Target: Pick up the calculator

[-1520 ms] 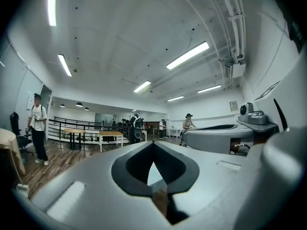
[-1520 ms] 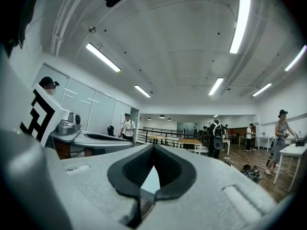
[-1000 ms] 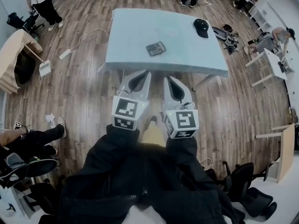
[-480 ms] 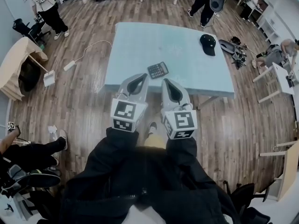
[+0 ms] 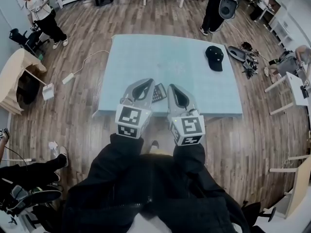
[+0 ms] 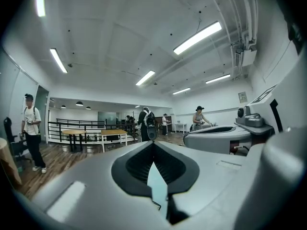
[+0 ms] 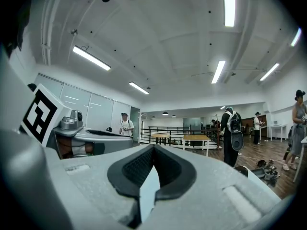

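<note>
I hold left tool (image 5: 146, 83) and right tool (image 5: 174, 87) closed, empty, over the worktop (image 5: 146, 57) near edge, seemingly flanking the calculator (image 5: 159, 92) for pickup.

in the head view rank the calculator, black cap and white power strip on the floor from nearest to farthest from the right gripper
1. calculator, on the table, just left of the right gripper tips.
2. black cap, farther up the table, toward its right end.
3. white power strip, down on the floor off the table's left side.
</note>
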